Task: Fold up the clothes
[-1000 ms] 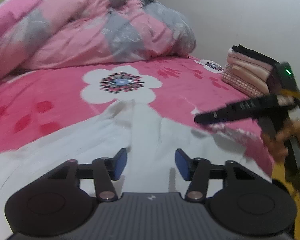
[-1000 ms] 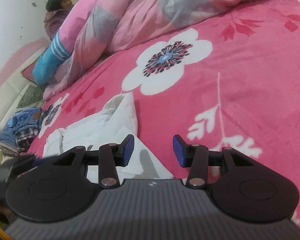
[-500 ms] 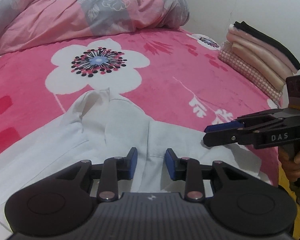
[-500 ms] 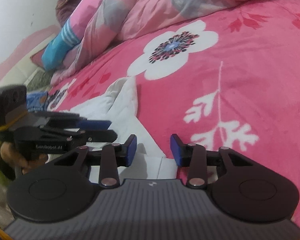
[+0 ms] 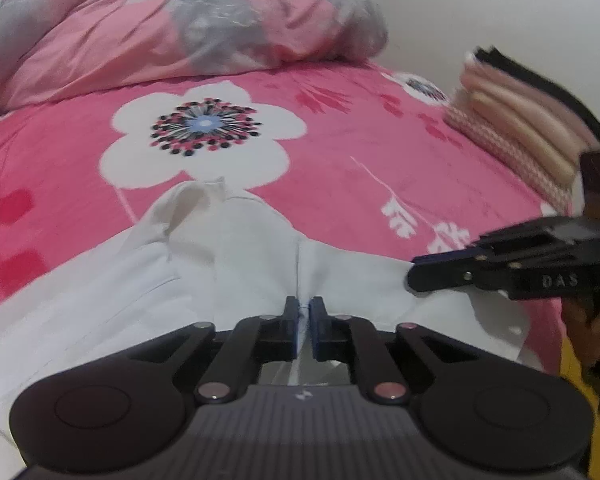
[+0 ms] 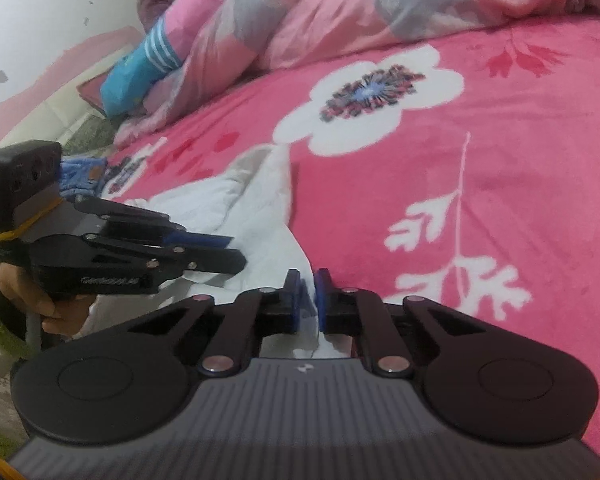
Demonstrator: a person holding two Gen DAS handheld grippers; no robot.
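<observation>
- White cotton of the shirt (image 5: pixel 228 264) lies spread, still unfolded, on the near part of the pink blanket (image 5: pixel 340 168), its collar pointing toward the blanket's large white flower (image 5: pixel 198 136).
- Left gripper (image 5: pixel 303 312): jaws drawn almost fully together, pinching a raised ridge of the shirt at its near edge.
- Right gripper (image 6: pixel 307 292): jaws likewise nearly closed on the shirt's near edge, just beside the bare pink blanket; in the left wrist view its tip touches the cloth to the right of the left gripper, though blur makes the exact pinch point there hard to read.
- Judged stage: both grips are taken, yet no fold of this shirt is made; lifting, folding and stacking all remain.
- Stack of folded clothes (image 5: pixel 528 120), beyond the shirt at the blanket's far right edge, suggests earlier garments are finished.
- Blue denim garment (image 6: pixel 80 176), past the shirt at the blanket's far left edge, appears unfolded and probably still waits.
- Pink-and-grey quilt (image 5: pixel 172 28) is heaped behind the flower, farthest from the shirt.
</observation>
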